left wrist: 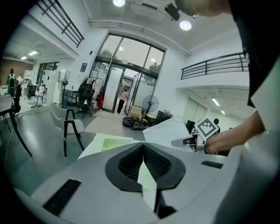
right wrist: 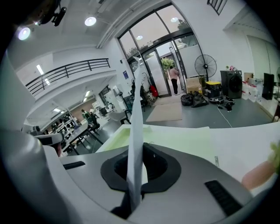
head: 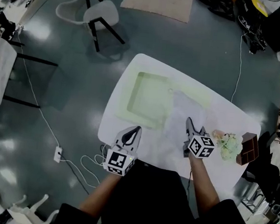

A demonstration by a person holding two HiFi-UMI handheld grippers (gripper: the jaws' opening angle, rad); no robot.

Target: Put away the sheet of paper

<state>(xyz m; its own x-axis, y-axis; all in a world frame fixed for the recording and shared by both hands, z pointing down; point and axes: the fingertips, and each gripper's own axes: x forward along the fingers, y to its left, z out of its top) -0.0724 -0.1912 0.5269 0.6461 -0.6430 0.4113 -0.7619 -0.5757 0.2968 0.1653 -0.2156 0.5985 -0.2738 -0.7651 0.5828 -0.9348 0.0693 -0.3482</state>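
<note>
A white sheet of paper [head: 175, 125] hangs raised over the near half of the white table [head: 228, 117], between my two grippers. My right gripper [head: 188, 121] is shut on its right edge; in the right gripper view the sheet [right wrist: 135, 105] stands upright out of the closed jaws [right wrist: 138, 148]. My left gripper [head: 137, 129] sits near the table's front left, jaws together, with a pale strip of the sheet [left wrist: 146, 179] pinched between them. From the left gripper view the sheet [left wrist: 166, 130] rises toward the right gripper [left wrist: 177, 141]. A pale green tray [head: 148, 102] lies behind the paper.
A bunch of pale flowers [head: 230, 145] and a brown wooden box [head: 249, 149] stand at the table's right end. A white chair [head: 97, 14] stands beyond the table. A cable and power strip [head: 58, 154] lie on the floor to the left.
</note>
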